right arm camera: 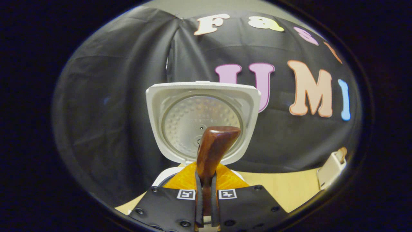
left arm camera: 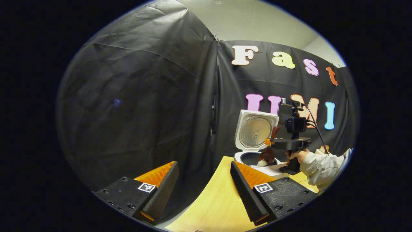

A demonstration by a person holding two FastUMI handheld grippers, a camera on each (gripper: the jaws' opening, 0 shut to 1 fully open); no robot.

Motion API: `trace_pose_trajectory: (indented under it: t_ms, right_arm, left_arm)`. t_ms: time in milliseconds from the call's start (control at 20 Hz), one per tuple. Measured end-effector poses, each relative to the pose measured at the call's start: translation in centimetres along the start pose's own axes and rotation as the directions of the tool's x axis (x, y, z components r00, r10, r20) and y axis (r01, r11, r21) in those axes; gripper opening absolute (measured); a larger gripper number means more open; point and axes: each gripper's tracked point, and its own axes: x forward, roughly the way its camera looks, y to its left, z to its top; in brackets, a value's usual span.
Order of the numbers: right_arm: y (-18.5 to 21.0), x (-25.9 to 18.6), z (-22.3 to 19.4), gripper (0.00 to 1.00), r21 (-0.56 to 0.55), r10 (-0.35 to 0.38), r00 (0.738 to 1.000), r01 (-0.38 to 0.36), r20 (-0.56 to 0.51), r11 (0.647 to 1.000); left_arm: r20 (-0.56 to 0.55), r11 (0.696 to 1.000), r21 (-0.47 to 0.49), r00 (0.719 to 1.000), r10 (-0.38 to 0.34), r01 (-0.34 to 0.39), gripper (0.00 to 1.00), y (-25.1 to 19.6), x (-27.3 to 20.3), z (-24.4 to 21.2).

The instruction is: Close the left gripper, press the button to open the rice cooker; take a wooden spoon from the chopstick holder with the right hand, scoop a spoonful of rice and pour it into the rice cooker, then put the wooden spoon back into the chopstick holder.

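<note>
- The right gripper [right arm camera: 206,193] pinches the wooden spoon [right arm camera: 212,151] by its handle, both fingers pressed on it.
- The left gripper [left arm camera: 202,190] hangs spread and empty over the table [left arm camera: 212,203].
- The rice cooker [right arm camera: 202,122] stands with its lid up; the spoon's bowl dips over the inner pot [left arm camera: 254,158].
- Judgement: pouring is under way. The spoon should tip slowly, kept inside the rim, until the rice slides off.

Booth background and table

A black cloth wall [left arm camera: 138,96] hangs behind the light wooden table [left arm camera: 212,199]; above the cloth a pale ceiling [left arm camera: 251,22] is visible.
</note>
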Motion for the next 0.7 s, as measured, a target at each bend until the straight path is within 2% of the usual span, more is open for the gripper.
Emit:
trace_pose_trajectory:
  t_ms: [250, 550, 600, 700]
  right_arm:
    - [1.8, -1.4, 1.9, 0.10, -0.189, 0.007, 0.997, 0.008, 0.079, 0.982]
    - [3.5, -3.0, 3.6, 0.10, -0.415, 0.030, 0.983, 0.049, 0.182, 0.908]
    - [3.5, -3.1, 3.5, 0.10, -0.423, 0.032, 0.983, 0.050, 0.183, 0.905]
    - [3.1, -2.9, 3.3, 0.13, -0.362, 0.037, 0.988, 0.020, 0.150, 0.932]
  left_arm:
    - [0.008, 1.000, 0.000, 1.000, -0.004, 0.004, 0.95, -0.1, -0.1, 0.1]
    - [0.019, 1.000, -0.003, 1.000, -0.016, 0.016, 0.92, -0.4, -0.3, 0.4]
    - [0.024, 1.000, 0.004, 1.000, -0.019, 0.019, 0.92, -0.5, -0.2, 0.6]
    - [0.037, 0.999, 0.011, 0.999, -0.031, 0.030, 0.92, -0.8, -0.2, 1.3]
